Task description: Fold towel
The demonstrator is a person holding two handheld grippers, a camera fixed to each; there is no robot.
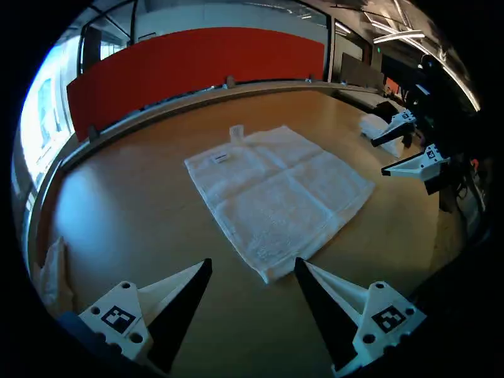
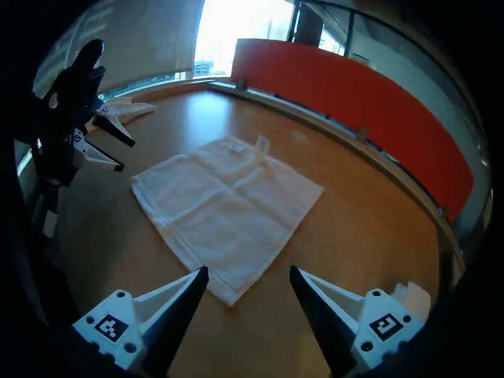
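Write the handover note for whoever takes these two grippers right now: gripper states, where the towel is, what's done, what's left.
Left gripper: open, empty, aimed at the towel corner nearest it.
Right gripper: open, empty, aimed at the corner nearest it.
Towel: spread flat in a single layer on the wooden table, with crease lines showing.
Done: nothing folded yet.
Left: grip the corners, then make every fold.

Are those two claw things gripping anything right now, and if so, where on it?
Nothing is held. The left gripper and the right gripper both stand open and empty; the towel lies flat on the table, ungripped.
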